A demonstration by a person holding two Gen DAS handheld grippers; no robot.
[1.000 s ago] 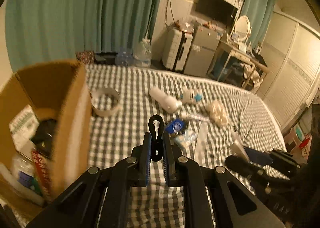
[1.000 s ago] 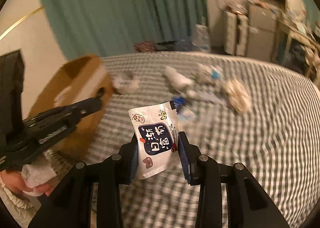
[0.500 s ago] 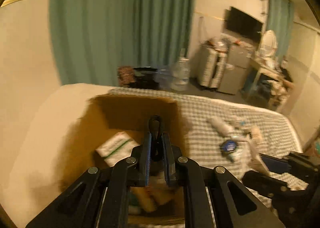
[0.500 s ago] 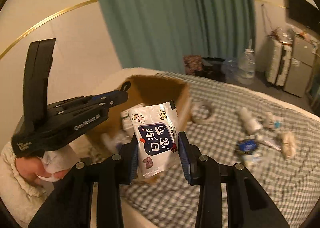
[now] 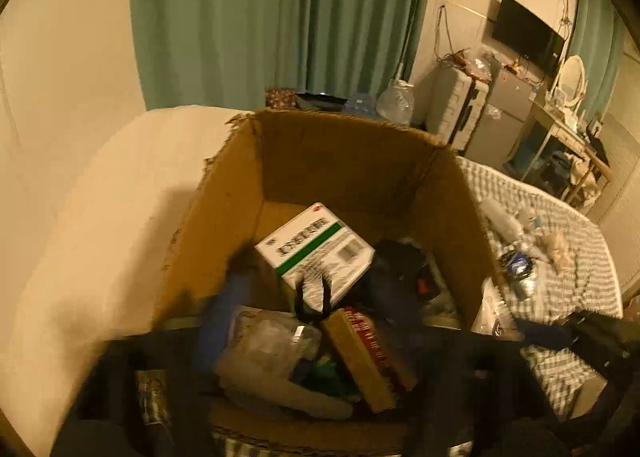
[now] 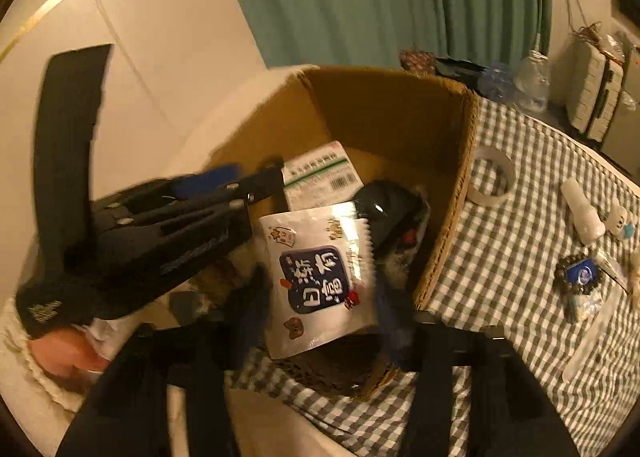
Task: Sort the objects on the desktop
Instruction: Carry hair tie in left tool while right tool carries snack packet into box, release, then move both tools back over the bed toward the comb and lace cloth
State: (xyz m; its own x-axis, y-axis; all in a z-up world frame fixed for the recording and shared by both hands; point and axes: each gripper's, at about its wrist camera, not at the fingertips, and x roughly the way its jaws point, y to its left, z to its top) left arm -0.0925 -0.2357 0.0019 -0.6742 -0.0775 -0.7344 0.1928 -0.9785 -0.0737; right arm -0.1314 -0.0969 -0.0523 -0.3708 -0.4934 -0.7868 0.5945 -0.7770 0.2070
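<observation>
An open cardboard box [image 5: 340, 161] holds a white carton with a green stripe [image 5: 316, 245], a red-and-tan pack [image 5: 372, 353] and other items. My left gripper [image 5: 316, 289] hangs over the box, its blurred jaws opening wide. A black ring clip [image 5: 312, 299] drops free between them, touching neither finger. My right gripper [image 6: 320, 301] is above the near rim of the box [image 6: 380, 105], its jaws opening too. A white sachet with a dark blue label [image 6: 320, 277] sits tilted and loose between the fingers. The left gripper [image 6: 224, 185] shows to the left of it.
Right of the box, the checked cloth [image 6: 520, 297] carries a tape roll [image 6: 492, 177], a white bottle [image 6: 580, 213] and a blue item in a bead ring [image 6: 580, 275]. A person's hand [image 6: 60, 349] holds the left gripper. Wall and green curtain stand behind.
Both grippers swung left from over the checked cloth to over the box. Both jaws have spread apart. The clip has left the left fingers and the sachet has tipped loose.
</observation>
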